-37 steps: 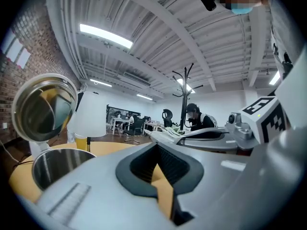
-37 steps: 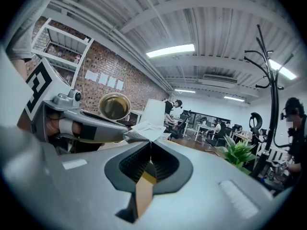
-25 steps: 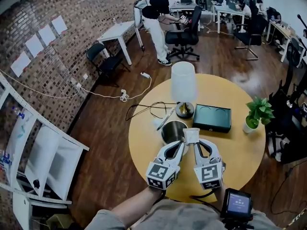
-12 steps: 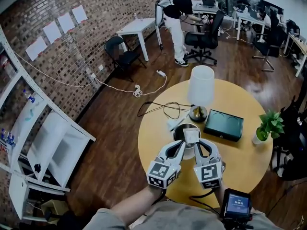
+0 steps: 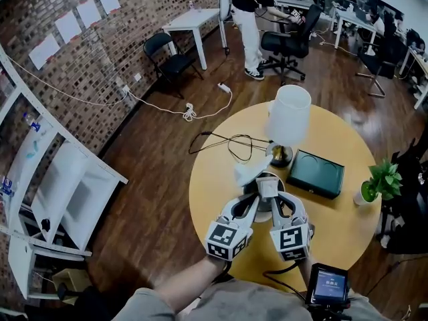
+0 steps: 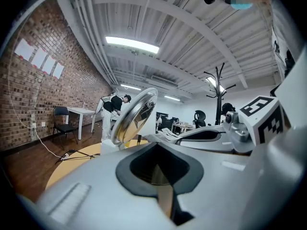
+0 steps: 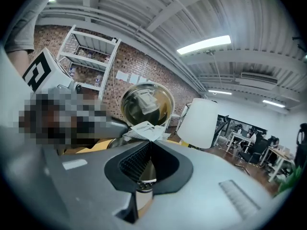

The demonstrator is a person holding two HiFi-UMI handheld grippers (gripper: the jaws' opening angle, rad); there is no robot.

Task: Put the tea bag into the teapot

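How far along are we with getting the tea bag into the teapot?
Done: the lid is tilted up, so the teapot is open. In hand: the left gripper and right gripper have their jaws pinched on the tea bag, which the head view shows over the pot's mouth. Left: lower it in and release; it isn't inside yet.

The teapot lid [image 6: 135, 115] is polished metal, mirror-bright. The tea bag [image 7: 144, 129] is thin white paper, creased and matt. The right gripper [image 7: 146, 147] has tongs of smooth matt grey plastic with ribbed black pads. The round counter [image 5: 214, 186] is smooth yellow with a dull sheen. The lampshade [image 5: 289, 114] is matt white, the lamp base [image 5: 281, 156] shiny brass-coloured metal. The floor [image 5: 154, 172] is glossy dark wood, the wall [image 5: 87, 65] on the left rough brick.
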